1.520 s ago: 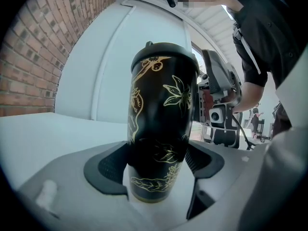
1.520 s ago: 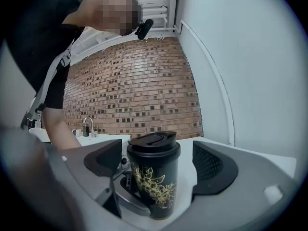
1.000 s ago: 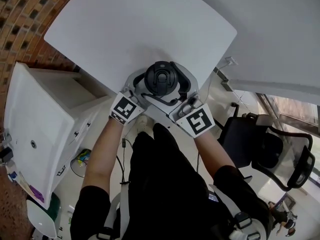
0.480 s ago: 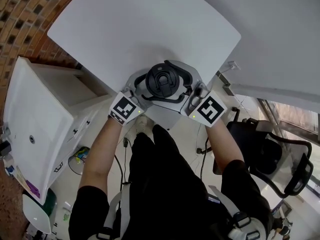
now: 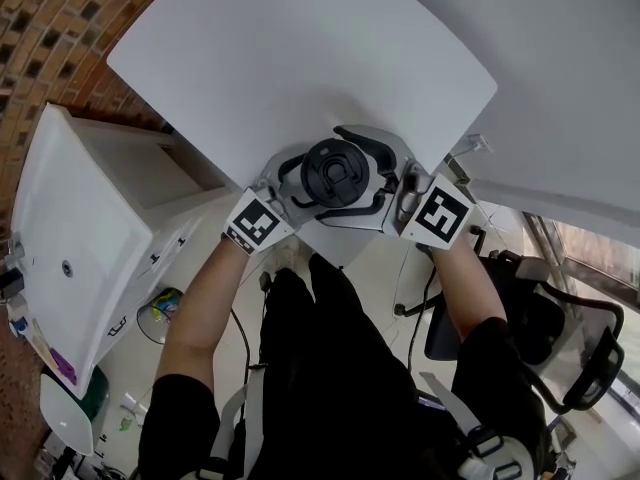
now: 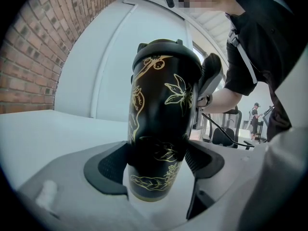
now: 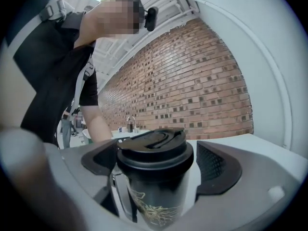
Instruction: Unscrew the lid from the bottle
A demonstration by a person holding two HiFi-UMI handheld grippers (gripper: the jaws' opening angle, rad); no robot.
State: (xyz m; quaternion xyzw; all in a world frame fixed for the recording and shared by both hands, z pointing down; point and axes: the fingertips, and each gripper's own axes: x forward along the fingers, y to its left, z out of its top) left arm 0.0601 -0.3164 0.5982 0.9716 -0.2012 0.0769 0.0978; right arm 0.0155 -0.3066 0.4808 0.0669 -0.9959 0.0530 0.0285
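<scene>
A black bottle (image 6: 163, 114) with gold flower drawings stands upright on the white table (image 5: 280, 58). My left gripper (image 6: 158, 163) is shut on its lower body, with both dark pads pressed to its sides. The black lid (image 7: 153, 150) sits on top of the bottle. It lies between the jaws of my right gripper (image 7: 161, 165), which are opening. A strip of white table shows between the lid and the right pad (image 7: 216, 167). From above, the lid (image 5: 335, 171) is ringed by the left gripper (image 5: 300, 190) and the right gripper (image 5: 375, 178).
The bottle stands close to the table's near edge. A white cabinet (image 5: 70, 258) is at the left, beside a brick wall (image 5: 50, 28). A black office chair (image 5: 560, 338) stands at the lower right. The person's legs are below the table edge.
My right gripper has swung to the right around the lid, and its marker cube has moved up and to the right. The left gripper keeps its hold on the bottle.
</scene>
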